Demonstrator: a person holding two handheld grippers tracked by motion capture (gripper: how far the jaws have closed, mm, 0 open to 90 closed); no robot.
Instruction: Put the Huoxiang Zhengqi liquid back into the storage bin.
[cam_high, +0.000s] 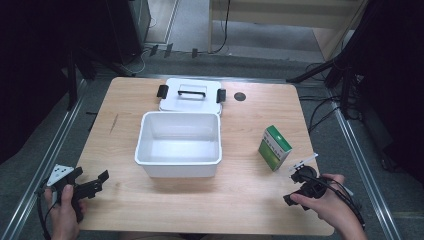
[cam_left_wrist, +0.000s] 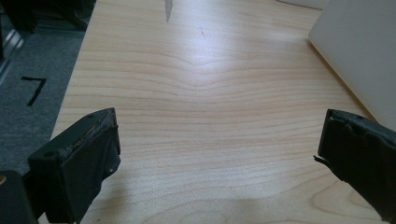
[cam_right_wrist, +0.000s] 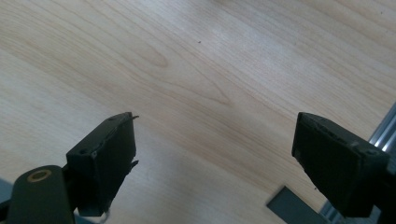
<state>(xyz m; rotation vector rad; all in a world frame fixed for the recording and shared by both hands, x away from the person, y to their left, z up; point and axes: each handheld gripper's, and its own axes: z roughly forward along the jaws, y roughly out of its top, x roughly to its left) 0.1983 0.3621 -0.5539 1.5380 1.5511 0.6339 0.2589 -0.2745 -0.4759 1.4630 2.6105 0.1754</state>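
Two hand-held grippers, at rest on pale wooden table (cam_high: 250, 190).
Left gripper (cam_high: 92, 181) at near-left corner, jaws wide apart, empty; right gripper (cam_high: 300, 187) at near-right, jaws wide apart, empty (just below green-and-white cardboard carton (cam_high: 274, 147)). White open plastic tub (cam_high: 178, 145) centred, white lid (cam_high: 191, 95) behind.

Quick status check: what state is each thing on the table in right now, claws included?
White bin: open, upright, nothing seen inside.
Lid: off, lying flat behind the bin, handle up.
Green box: closed, standing on the table right of the bin, untouched.
Left claw: open, holding nothing, over bare wood near the bin's side.
Right claw: open, holding nothing, near the table's edge.
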